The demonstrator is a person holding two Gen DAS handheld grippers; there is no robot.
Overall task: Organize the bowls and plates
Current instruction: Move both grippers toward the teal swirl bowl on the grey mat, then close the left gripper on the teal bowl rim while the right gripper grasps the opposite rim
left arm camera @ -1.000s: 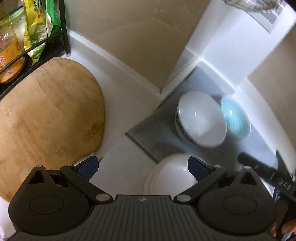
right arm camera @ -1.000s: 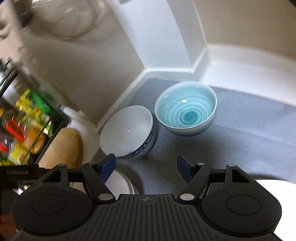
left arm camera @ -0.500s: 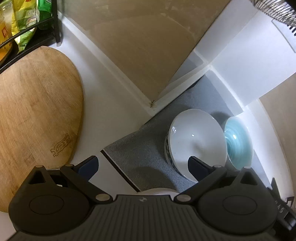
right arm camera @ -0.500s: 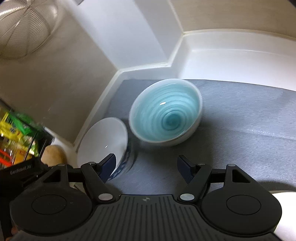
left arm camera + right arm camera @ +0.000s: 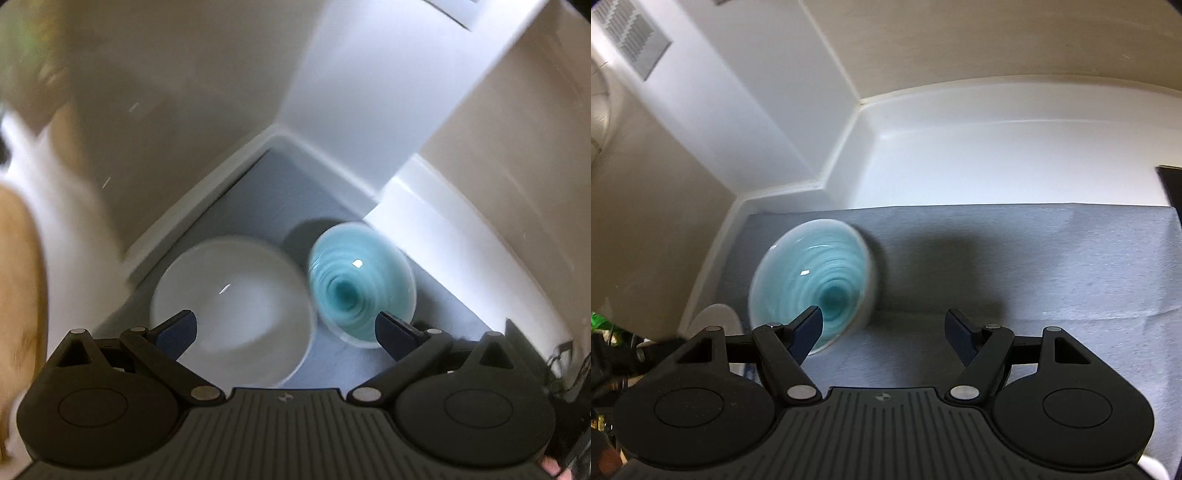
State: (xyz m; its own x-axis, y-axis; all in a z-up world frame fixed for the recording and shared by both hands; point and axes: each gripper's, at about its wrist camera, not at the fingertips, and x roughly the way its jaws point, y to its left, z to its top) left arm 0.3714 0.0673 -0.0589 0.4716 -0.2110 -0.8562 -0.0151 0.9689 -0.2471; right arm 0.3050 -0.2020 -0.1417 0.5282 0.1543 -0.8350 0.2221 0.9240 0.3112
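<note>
1. Left tongs (image 5: 284,330): fingers spread wide, nothing between them. White bowl (image 5: 232,314) sits just ahead, its near rim behind the left fingertip (image 5: 177,328); blue bowl (image 5: 360,288) lies ahead toward the right fingertip, just beside the white one. Whether the two bowls touch cannot be told through the blur.
2. Right tongs (image 5: 882,326): also spread, empty. Blue bowl (image 5: 812,284) ahead and to the left, its near edge behind the left fingertip (image 5: 807,330); the pictures do not settle whether they touch.
3. Only the left view gives the white bowl whole; the right view catches just a pale sliver (image 5: 718,319) beyond its left finger.
4. Only the right view shows the grey mat (image 5: 1034,266) running far to the right of the tongs, a wall vent (image 5: 635,44) at upper left, and a dark edge (image 5: 1171,184) at far right.
5. Left view alone: a tan wooden shape (image 5: 18,288) at far left, heavily blurred.
6. Both bowls stand on the mat in the corner where the white walls (image 5: 332,92) meet.
</note>
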